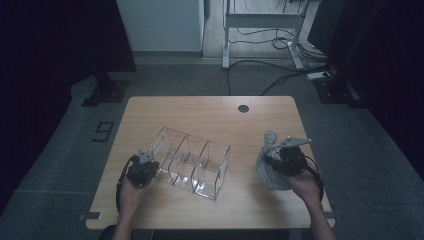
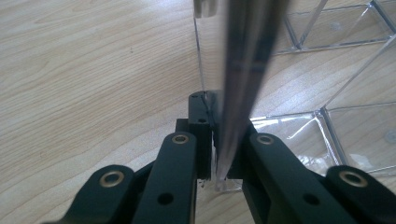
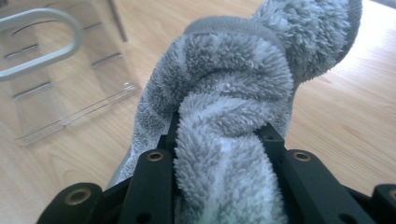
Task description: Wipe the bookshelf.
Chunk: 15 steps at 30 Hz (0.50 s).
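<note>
Left tongs (image 2: 217,154) clamp the clear organizer's (image 1: 192,162) end wall, steadying it on the table (image 1: 210,107). Right tongs (image 3: 219,154) grip grey cloth (image 3: 243,74), lifted, probably for wiping compartments next.

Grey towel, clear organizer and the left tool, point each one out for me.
grey towel (image 3: 233,93), right gripper view, on the fluffy bunched fold above the jaws.
clear organizer (image 1: 197,162), high view, on its middle compartment wall.
left tool (image 2: 219,140), left gripper view, between its fingertips, clamped on the organizer's end wall.

Clear organiser and grey towel
The three-compartment clear organiser (image 1: 192,162) sat mid-bench; the bunched fluffy grey towel (image 1: 269,162) lay at its 3 o'clock.
</note>
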{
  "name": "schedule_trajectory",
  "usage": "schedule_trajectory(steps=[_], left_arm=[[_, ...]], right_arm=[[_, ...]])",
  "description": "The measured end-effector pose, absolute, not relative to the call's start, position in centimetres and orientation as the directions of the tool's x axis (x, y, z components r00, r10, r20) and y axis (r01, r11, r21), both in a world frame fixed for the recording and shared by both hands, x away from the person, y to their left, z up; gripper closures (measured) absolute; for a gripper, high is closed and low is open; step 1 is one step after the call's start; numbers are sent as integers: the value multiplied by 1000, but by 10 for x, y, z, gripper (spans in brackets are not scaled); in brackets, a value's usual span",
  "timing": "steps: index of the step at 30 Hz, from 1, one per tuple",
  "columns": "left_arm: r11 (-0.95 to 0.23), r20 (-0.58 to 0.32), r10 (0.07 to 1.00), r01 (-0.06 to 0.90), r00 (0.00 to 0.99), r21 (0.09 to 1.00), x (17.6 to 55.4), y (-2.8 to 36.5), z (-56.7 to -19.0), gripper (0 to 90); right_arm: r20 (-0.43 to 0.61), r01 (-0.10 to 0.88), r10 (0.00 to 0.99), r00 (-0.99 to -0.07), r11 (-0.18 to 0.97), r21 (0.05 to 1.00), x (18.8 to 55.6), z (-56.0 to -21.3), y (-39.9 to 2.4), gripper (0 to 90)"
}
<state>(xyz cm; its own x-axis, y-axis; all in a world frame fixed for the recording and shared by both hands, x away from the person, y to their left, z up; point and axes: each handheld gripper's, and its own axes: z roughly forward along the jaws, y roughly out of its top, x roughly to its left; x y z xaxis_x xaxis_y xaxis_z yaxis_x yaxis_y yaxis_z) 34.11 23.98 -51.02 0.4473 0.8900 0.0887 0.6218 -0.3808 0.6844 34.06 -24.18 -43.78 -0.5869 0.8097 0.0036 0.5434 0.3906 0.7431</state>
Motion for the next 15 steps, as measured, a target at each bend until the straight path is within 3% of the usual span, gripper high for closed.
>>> schedule_trajectory(steps=[7,15], left_arm=[[-381,88,889,621,449,685,341,240,-510,848],[-383,92,889,618,449,687,341,240,-510,844]], right_arm=[[8,576,852,-523,347,740,346,-442,-266,661],[28,635,872,-488,333,697,358,-471,-278,654]])
